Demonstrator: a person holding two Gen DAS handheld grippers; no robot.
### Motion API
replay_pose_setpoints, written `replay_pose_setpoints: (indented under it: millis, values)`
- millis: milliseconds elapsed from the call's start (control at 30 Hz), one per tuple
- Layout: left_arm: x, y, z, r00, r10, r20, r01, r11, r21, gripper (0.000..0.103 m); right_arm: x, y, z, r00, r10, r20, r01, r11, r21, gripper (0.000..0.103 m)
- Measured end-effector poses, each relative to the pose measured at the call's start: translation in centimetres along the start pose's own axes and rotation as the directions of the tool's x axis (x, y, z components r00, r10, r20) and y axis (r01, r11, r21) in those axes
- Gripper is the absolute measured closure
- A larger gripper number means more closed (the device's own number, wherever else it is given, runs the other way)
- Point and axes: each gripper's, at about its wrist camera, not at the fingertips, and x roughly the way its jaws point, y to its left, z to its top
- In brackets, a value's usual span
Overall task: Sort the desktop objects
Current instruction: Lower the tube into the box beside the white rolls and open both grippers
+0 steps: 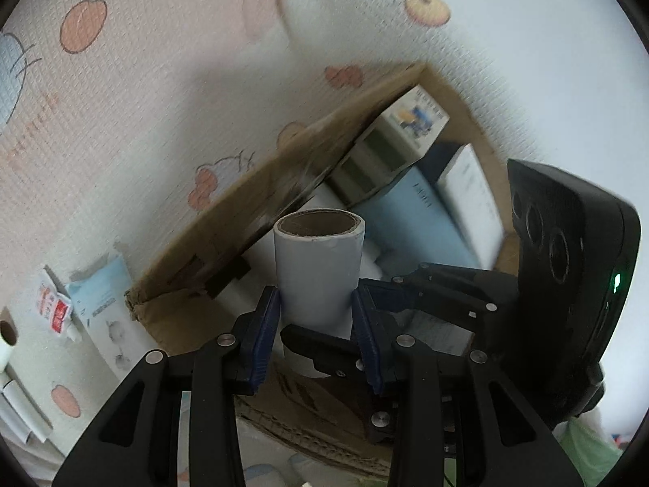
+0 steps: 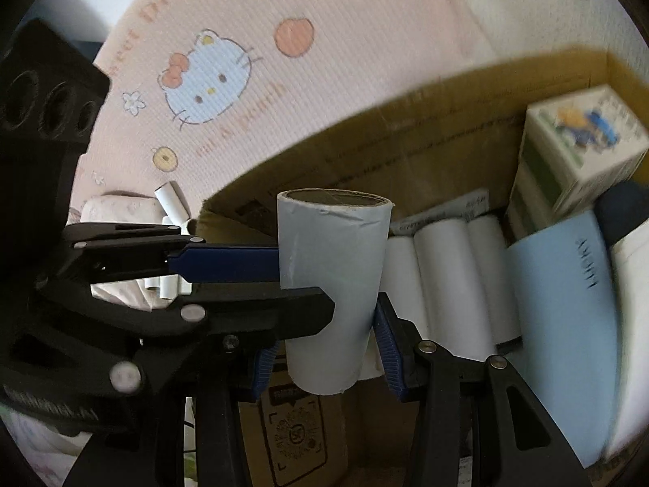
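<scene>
A grey-white paper roll (image 1: 318, 268) with a brown cardboard core stands upright between both grippers. My left gripper (image 1: 316, 316) is shut on it, blue pads (image 1: 267, 324) pressing its lower sides. In the right wrist view the same roll (image 2: 332, 263) sits in my right gripper (image 2: 328, 357), which is also shut on it. The left gripper's fingers (image 2: 227, 261) reach in from the left and clamp the roll higher up. The right gripper's fingers (image 1: 320, 345) cross in front of the roll's base in the left wrist view. The roll hangs over an open cardboard box (image 2: 405, 142).
The box (image 1: 243, 203) holds white rolls (image 2: 446, 276), a light blue box (image 2: 568, 324) and a printed carton (image 2: 580, 142). Around it lies a pink cartoon-print cloth (image 2: 211, 81). Small white tubes (image 2: 170, 199) lie left of the box. Paper packets (image 1: 56, 308) lie at the left.
</scene>
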Motion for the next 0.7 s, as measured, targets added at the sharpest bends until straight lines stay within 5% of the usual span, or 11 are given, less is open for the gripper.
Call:
replay_pose_setpoints:
  millis: [233, 400, 700]
  values:
    - [0.6, -0.4, 0.0, 0.996, 0.062, -0.059, -0.058, 0.996, 0.07, 0.063, 2.3, -0.1, -0.2, 0.997, -0.001, -0.08, 0.002, 1.0, 0.003, 0.061]
    - [1.2, -0.1, -0.1, 0.99, 0.106, -0.09, -0.098, 0.991, 0.091, 0.098, 3.2, -0.4, -0.2, 0.992, 0.007, -0.125, -0.006, 1.0, 0.008, 0.061]
    - [1.2, 0.7, 0.6, 0.991, 0.094, -0.099, -0.083, 0.991, 0.108, 0.1, 4.7, -0.3, 0.6, 0.985, -0.015, -0.17, 0.016, 1.0, 0.005, 0.061]
